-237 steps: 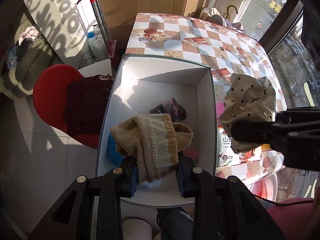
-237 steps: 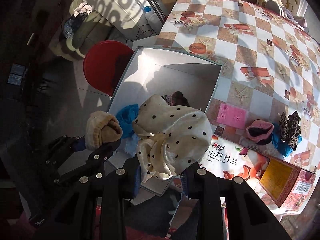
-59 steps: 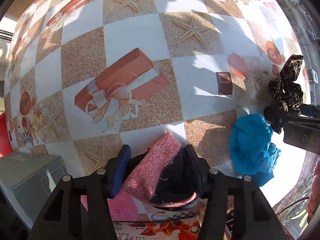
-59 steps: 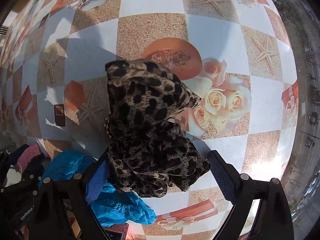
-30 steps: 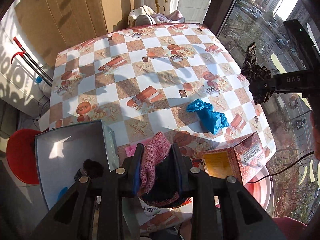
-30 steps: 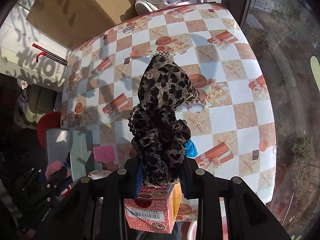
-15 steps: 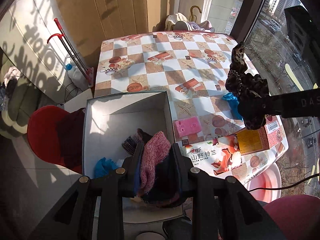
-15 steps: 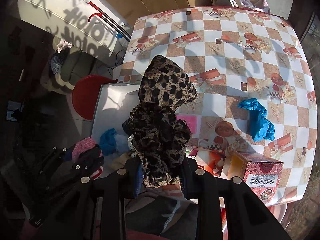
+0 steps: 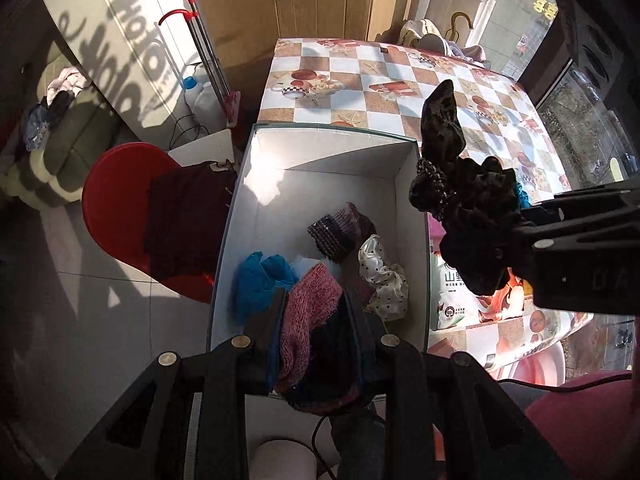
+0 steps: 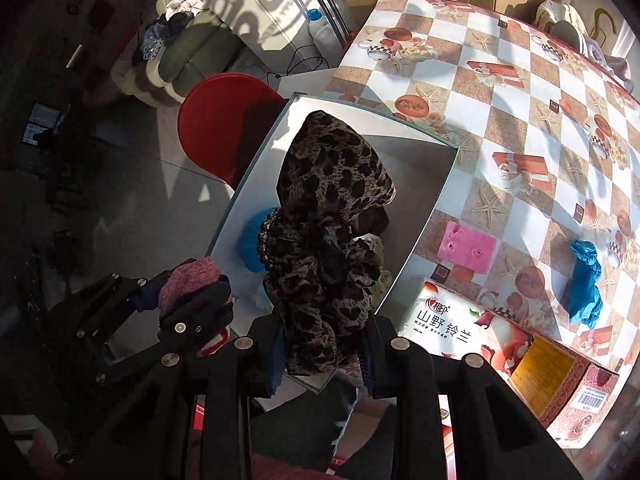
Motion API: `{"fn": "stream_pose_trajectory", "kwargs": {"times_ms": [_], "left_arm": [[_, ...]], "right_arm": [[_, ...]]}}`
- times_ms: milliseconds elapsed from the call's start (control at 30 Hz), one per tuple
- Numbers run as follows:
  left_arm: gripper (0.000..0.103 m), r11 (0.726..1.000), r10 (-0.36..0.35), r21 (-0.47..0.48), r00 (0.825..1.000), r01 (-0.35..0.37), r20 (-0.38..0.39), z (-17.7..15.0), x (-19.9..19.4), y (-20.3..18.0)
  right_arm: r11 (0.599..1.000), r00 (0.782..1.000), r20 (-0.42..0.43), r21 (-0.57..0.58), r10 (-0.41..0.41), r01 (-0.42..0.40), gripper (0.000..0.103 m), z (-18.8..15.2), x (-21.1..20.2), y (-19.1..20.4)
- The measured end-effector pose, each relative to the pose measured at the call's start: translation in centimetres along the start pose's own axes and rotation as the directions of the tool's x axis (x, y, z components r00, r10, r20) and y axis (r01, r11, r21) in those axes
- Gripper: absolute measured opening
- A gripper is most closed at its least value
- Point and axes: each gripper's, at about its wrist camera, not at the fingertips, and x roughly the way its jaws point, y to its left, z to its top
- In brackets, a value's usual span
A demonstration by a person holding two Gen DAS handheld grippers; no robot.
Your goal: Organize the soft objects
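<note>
Holding blue cloth (image 9: 256, 280), knit sock (image 9: 340, 230), dotted scrunchie (image 9: 382, 276), white box (image 9: 328, 148)

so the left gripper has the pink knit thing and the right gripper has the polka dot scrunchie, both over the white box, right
Not quite. The right gripper holds the leopard print scrunchie, as the right wrist view shows. The polka dot scrunchie already lies in the white box. The left gripper does hold the pink knit piece over the box.

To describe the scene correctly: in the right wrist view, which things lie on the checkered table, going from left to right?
Flat pink rectangular pad → crumpled blue cloth, both on the checkered table.
</note>
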Motion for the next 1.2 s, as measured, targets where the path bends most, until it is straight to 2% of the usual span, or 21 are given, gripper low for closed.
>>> {"fn": "stream_pose_trajectory", "kwargs": {"times_ms": [633,1200], "left_arm": [[0.03,0.999,-0.005,0.049,1.0,0.005,-0.013,-0.1,0.2,-1.1],[0.03,0.999,-0.004,0.046,1.0,0.005,-0.016,-0.2,0.4,-0.9]], "right_arm": [[0.999,1.0,-0.017,0.036,0.002,-0.001,0.031,-0.3,0.2,-0.4],[1.0,1.0,-0.031,0.031,0.004,-0.003,0.031,-0.2,0.7,-0.1]]}}
